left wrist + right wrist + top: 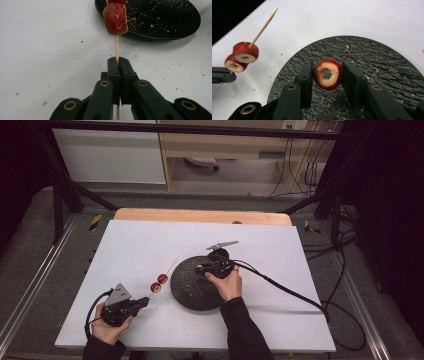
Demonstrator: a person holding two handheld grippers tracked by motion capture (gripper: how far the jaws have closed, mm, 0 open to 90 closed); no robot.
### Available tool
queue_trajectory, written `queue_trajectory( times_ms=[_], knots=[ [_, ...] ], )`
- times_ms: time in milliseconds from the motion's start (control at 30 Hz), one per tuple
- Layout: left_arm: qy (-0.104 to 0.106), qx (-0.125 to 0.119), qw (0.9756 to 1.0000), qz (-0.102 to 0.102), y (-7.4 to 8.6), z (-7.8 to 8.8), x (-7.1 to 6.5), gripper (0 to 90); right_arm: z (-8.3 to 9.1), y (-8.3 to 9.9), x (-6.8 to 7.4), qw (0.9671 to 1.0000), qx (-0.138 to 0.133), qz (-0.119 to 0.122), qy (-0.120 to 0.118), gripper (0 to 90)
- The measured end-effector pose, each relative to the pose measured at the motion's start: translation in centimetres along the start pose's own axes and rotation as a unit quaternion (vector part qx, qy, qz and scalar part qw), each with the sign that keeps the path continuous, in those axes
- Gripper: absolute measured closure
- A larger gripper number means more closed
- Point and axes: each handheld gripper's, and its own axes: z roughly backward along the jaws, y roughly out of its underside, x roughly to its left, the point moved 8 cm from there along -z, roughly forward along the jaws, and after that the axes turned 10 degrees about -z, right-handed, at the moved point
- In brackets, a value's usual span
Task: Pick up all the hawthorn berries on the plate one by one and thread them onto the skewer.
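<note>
Right gripper (pixel 327 75) seemingly pinches a fruit ring (pixel 327 74) over the crumb-strewn black plate (pixel 387 65).

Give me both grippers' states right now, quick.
Left gripper: shut on the wooden skewer, which carries two red fruit slices.
Right gripper: jaws around a cored red fruit ring over the black plate; contact cannot be told.

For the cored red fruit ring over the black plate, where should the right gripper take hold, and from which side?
Across its red outer rim, one jaw on each side. The fruit ring stands on edge over the black plate, its cored hole facing the right gripper, so coming straight along that hole axis leaves the hole free for the skewer.
</note>
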Motion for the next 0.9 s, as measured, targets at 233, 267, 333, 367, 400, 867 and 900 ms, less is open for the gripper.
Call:
queue_trajectory(
  times_ms=[233, 267, 333, 367, 400, 867, 900],
  knots=[
    [0.002, -0.001, 1.0000, -0.003, -0.1, -0.1, -0.3, 88.4, 1.0, 1.0, -0.7, 0.9984, -0.039, -0.028, -0.029, 63.2],
    [0.002, 0.000, 1.0000, -0.004, -0.1, -0.2, -0.3, 88.4, 1.2, 1.1, -0.8, 0.9977, -0.046, -0.035, -0.035, 63.2],
    [0.003, -0.001, 1.0000, -0.003, -0.2, -0.3, -0.4, 88.4, 1.4, 1.4, -0.9, 0.9966, -0.058, -0.041, -0.041, 63.2],
    [0.004, -0.001, 1.0000, -0.003, -0.2, -0.3, -0.5, 88.5, 1.6, 1.5, -1.0, 0.9959, -0.065, -0.044, -0.045, 63.2],
    [0.004, -0.002, 1.0000, -0.005, -0.3, -0.3, -0.6, 88.4, 1.6, 1.6, -1.0, 0.9952, -0.070, -0.049, -0.048, 63.2],
    [0.010, -0.007, 0.9999, -0.011, -0.8, -1.0, -1.6, 88.4, 2.4, 2.9, -0.5, 0.9755, -0.162, -0.106, -0.104, 63.2],
    [0.009, -0.008, 0.9999, -0.011, -0.9, -1.0, -1.7, 88.4, 2.4, 2.9, -0.4, 0.9744, -0.167, -0.107, -0.105, 63.2]
  ],
)
